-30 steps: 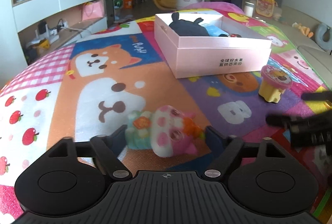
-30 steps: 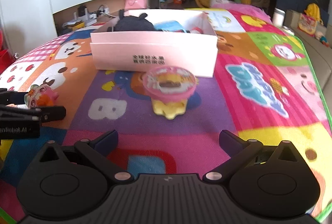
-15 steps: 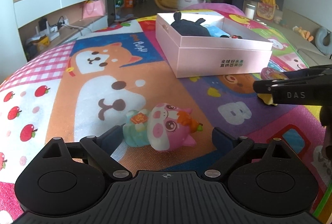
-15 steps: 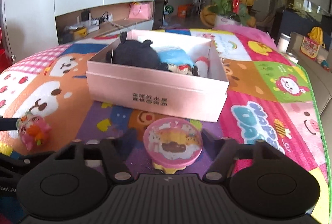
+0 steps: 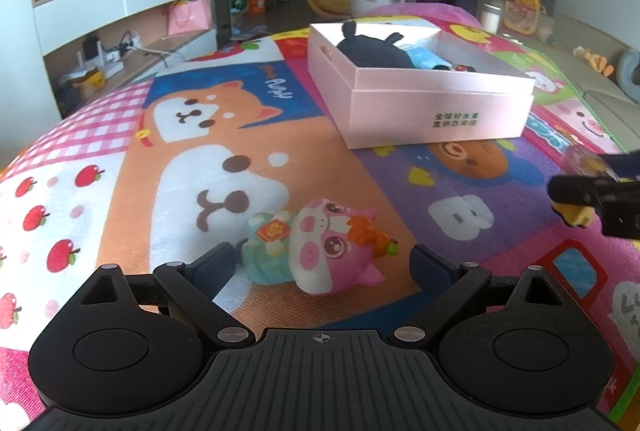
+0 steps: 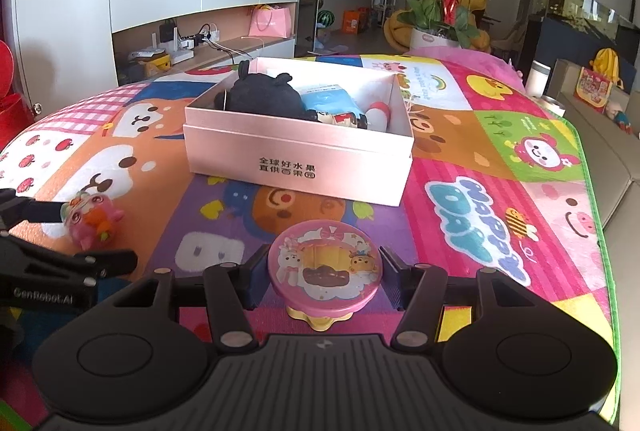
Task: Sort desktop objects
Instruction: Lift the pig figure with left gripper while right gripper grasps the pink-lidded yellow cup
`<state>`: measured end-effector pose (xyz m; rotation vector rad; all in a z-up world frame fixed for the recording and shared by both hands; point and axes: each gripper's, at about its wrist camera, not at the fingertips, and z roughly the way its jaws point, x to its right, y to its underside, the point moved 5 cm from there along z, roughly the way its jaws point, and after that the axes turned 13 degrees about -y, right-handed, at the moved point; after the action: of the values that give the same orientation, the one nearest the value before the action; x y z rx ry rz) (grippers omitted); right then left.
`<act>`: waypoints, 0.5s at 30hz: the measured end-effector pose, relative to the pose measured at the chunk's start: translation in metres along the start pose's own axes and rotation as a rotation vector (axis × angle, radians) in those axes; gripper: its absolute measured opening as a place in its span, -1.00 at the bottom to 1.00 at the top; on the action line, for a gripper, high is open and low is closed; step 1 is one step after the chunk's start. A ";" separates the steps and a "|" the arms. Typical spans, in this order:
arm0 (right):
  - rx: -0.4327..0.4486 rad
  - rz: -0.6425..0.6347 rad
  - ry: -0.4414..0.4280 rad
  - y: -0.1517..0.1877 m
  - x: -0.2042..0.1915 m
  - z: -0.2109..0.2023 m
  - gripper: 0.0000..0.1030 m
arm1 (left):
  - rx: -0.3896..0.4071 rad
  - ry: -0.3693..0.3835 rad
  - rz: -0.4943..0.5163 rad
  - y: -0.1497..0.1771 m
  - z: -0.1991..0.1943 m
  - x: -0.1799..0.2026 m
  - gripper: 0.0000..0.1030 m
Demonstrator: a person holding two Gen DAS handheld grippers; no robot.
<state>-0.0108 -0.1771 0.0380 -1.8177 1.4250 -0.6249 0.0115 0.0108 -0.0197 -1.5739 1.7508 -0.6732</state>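
Lying on its side on the woven cartoon-print mat (image 5: 120, 159), a glossy pink pig figurine (image 5: 320, 247) is bracketed, untouched, by the wide-spread fingers of the left gripper (image 5: 322, 263). A round pink-lidded pudding cup (image 6: 323, 267) with a yellow scalloped base is clasped by the right gripper (image 6: 323, 279). Beyond stands the rectangular pink cardboard box (image 6: 296, 167), in which a black plush toy (image 6: 260, 97) is seen.

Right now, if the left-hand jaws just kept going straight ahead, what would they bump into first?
Likely the pink pig toy: it lies on the cartoon play mat between the open jaws of the left gripper. The pink box sits farther on and to the right.
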 end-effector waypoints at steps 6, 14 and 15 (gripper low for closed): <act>0.001 -0.003 0.003 0.005 0.000 -0.006 0.09 | 0.008 -0.007 0.004 -0.003 -0.002 0.001 0.51; -0.005 -0.008 -0.018 0.012 0.002 -0.023 0.08 | 0.039 0.043 0.089 -0.001 -0.026 0.016 0.46; -0.009 -0.020 -0.018 0.014 0.003 -0.026 0.08 | 0.046 0.061 0.104 -0.001 -0.032 0.019 0.46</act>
<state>-0.0376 -0.1880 0.0430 -1.8421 1.4007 -0.6117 -0.0131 -0.0099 -0.0017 -1.4344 1.8353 -0.7114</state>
